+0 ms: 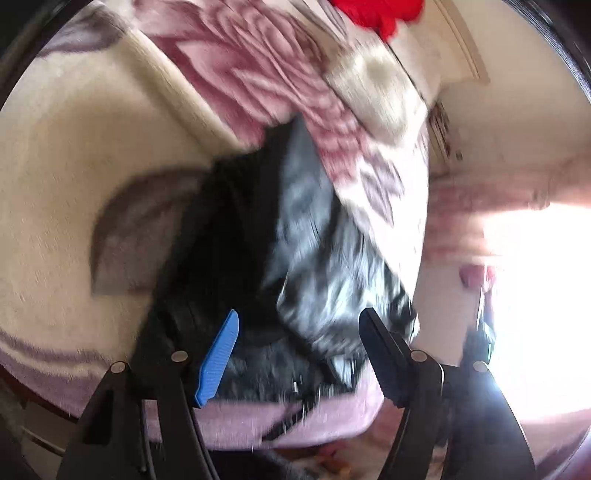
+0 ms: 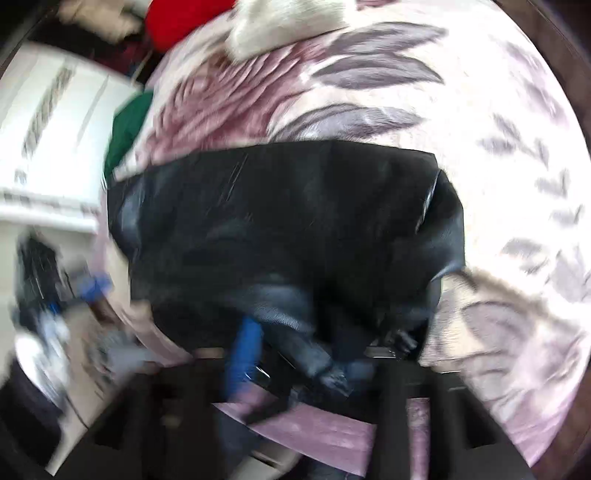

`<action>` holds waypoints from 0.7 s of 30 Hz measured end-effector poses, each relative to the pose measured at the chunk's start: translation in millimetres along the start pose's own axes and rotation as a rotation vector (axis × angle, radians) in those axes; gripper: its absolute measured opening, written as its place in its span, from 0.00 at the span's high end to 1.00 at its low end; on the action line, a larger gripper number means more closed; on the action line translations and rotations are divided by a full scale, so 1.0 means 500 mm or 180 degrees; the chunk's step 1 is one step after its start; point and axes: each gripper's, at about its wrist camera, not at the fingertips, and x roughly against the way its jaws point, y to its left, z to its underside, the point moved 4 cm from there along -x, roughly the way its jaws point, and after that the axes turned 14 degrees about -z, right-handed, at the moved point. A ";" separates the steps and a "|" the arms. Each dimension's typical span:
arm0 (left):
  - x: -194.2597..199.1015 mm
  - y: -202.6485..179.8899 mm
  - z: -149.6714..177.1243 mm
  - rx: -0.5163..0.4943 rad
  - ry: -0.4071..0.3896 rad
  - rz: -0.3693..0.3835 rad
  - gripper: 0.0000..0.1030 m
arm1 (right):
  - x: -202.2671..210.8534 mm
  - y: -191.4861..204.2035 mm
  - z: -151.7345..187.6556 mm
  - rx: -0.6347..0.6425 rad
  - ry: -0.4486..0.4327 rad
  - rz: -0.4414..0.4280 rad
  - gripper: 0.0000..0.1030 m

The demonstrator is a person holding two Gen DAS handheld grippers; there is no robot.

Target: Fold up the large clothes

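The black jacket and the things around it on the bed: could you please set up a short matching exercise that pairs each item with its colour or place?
Column one:
1. black jacket
2. floral blanket
3. red cloth
4. green cloth

Column two:
A. at the top edge of the right wrist view
B. cream with pink flowers and grey leaves
C. lies spread on the blanket
D. beside the blanket's left edge

Pairs: 1-C, 2-B, 3-A, 4-D

- A home bedroom: a plush floral blanket (image 2: 369, 85) in cream, pink and grey covers a bed.
- White panelled furniture (image 2: 55, 122) stands beside it.
- Red (image 2: 184, 22) and green (image 2: 127, 129) fabric lie nearby.
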 end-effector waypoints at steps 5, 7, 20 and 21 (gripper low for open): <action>-0.071 -0.011 -0.092 0.0010 -0.0113 -0.0228 0.37 | 0.016 -0.006 0.021 -0.0017 0.0140 0.0027 0.00; -0.116 -0.025 -0.124 -0.0085 -0.0069 -0.0238 0.37 | 0.032 -0.055 0.015 -0.0462 -0.0025 -0.0101 0.00; -0.051 -0.076 -0.076 -0.0236 -0.0586 -0.0267 0.90 | 0.070 -0.195 -0.006 -0.2038 -0.1422 -0.1238 0.90; -0.054 -0.058 -0.068 -0.0181 -0.0544 -0.0271 0.90 | 0.080 -0.189 0.007 -0.2015 -0.1445 -0.1212 0.91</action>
